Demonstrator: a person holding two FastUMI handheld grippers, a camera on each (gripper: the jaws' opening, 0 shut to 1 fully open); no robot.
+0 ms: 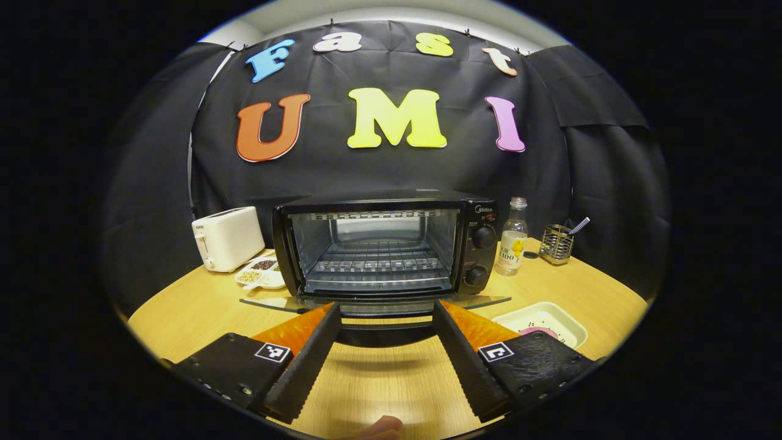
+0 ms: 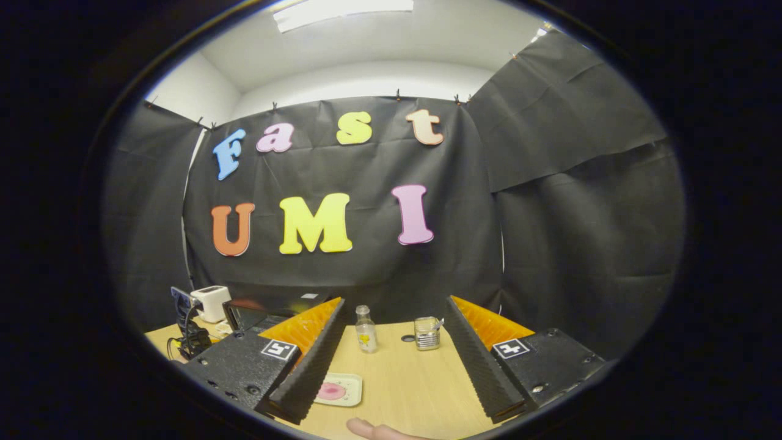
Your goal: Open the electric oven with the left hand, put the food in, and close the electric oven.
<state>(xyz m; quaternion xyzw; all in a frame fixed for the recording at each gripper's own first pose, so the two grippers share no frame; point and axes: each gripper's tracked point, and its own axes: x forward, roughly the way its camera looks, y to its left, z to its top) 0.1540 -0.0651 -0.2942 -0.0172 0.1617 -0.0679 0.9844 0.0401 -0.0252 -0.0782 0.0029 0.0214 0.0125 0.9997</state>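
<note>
From my left gripper view I see the electric oven [image 1: 391, 247] standing at the middle of the wooden table [image 1: 183, 311], toward the far side against the booth wall, with its glass door [image 1: 376, 302] dropped down flat toward me and the wire rack [image 1: 376, 260] bare inside. The food [image 1: 537, 332], a pink piece, lies in a shallow white tray [image 1: 565, 321] on the table to the near right of the oven, partly hidden behind my finger. My left gripper [image 1: 386, 318] sits just in front of the lowered door, its fingers spread wide apart with nothing between them; I cannot tell whether the tips touch the door's edge. In the right gripper view my right gripper [image 2: 394, 318] is also spread wide and holds nothing, raised above the table, with the tray and food [image 2: 332, 391] below its left finger. Left of the oven stands a white toaster [image 1: 227, 238], and a divided dish of grains [image 1: 261, 273] lies in front of it. Right of the oven are a clear bottle [image 1: 512, 238] and, farther right, a wire holder [image 1: 557, 243].
</note>
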